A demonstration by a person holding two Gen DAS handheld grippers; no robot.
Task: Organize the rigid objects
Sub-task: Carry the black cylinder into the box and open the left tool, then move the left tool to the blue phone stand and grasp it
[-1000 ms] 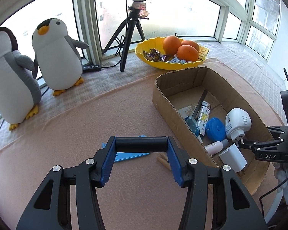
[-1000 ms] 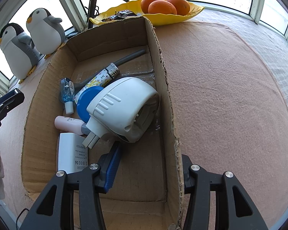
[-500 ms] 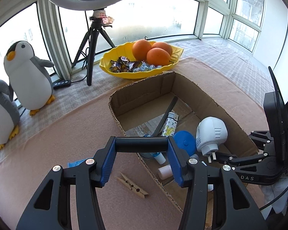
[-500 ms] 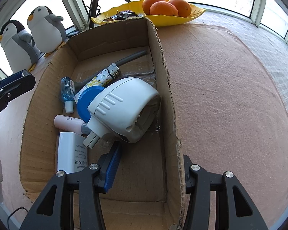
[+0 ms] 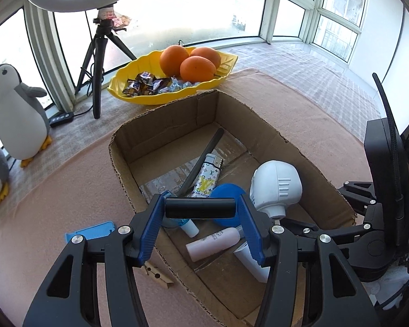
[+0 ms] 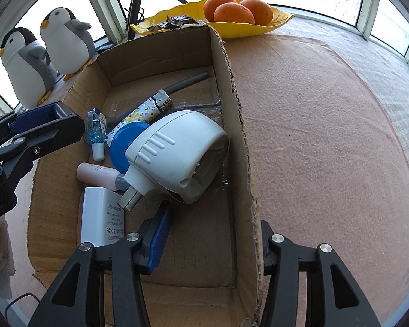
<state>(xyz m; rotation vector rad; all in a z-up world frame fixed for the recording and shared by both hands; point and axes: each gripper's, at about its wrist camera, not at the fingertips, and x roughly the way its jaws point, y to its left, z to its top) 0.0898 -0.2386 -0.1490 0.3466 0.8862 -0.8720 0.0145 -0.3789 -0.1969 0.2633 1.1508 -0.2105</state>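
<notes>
My left gripper is shut on a short black cylinder and holds it above the near left wall of the cardboard box. The box holds a white plug-in device, a blue lid, a patterned lighter, a grey rod, a pink bottle and a white adapter. My right gripper is open, its jaws astride the box's right wall, one finger inside below the white device. The left gripper also shows in the right wrist view.
A blue flat piece and a wooden clothespin lie on the pink cloth left of the box. A yellow dish with oranges and sweets stands behind the box. Two plush penguins and a ring-light tripod stand by the window.
My left gripper has swung right with the black cylinder, from over the cloth to over the box's left wall. The right gripper has stayed put.
</notes>
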